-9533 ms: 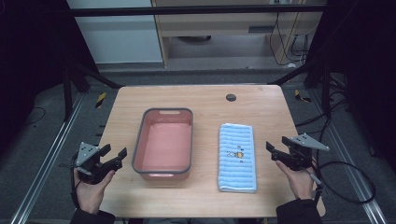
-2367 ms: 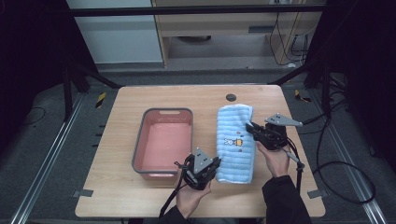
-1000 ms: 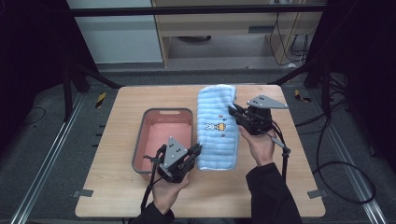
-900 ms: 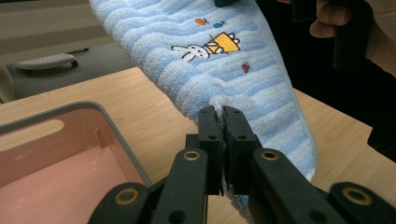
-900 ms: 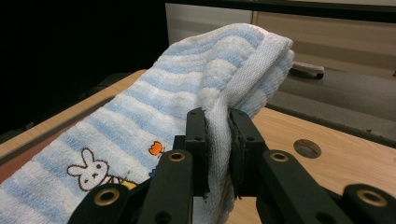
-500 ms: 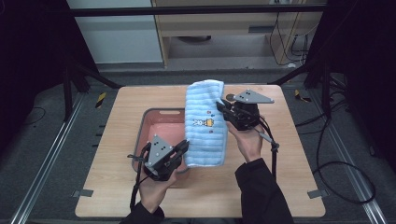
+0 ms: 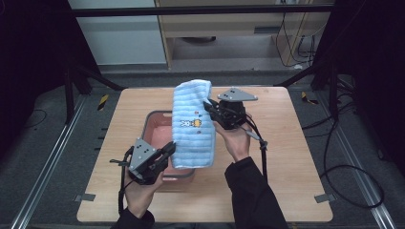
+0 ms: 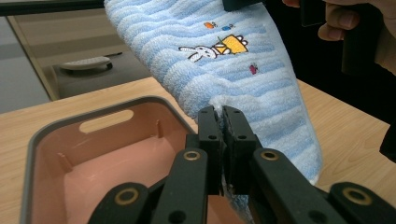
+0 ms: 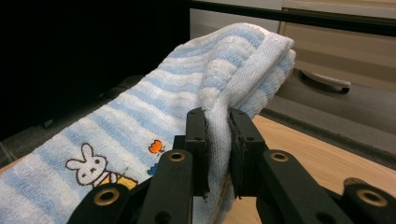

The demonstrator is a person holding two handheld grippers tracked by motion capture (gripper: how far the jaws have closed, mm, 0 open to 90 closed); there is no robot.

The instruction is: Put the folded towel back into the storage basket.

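A light blue striped towel [image 7: 193, 126] with a small rabbit picture hangs in the air above the pink tub [image 7: 155, 125], held by both grippers. My left gripper [image 7: 167, 151] is shut on the towel's lower left edge [image 8: 222, 105], near the tub's front. My right gripper [image 7: 209, 107] is shut on the towel's upper right edge [image 9: 217, 114], higher up over the table's middle. In the left gripper view the tub's inside [image 8: 107, 163] lies just below the jaws, and a hand with the other gripper [image 8: 348, 28] is at the top right.
The tub stands left of centre on the wooden table [image 7: 291, 143]. A small dark round thing [image 7: 233, 97] lies near the far edge, partly behind my right gripper. Cables trail from both grippers. Dark frame rails and cabinets stand beyond the table.
Both grippers have lifted the towel off the table's right half and carried it left. It now hangs over the tub instead of lying flat.
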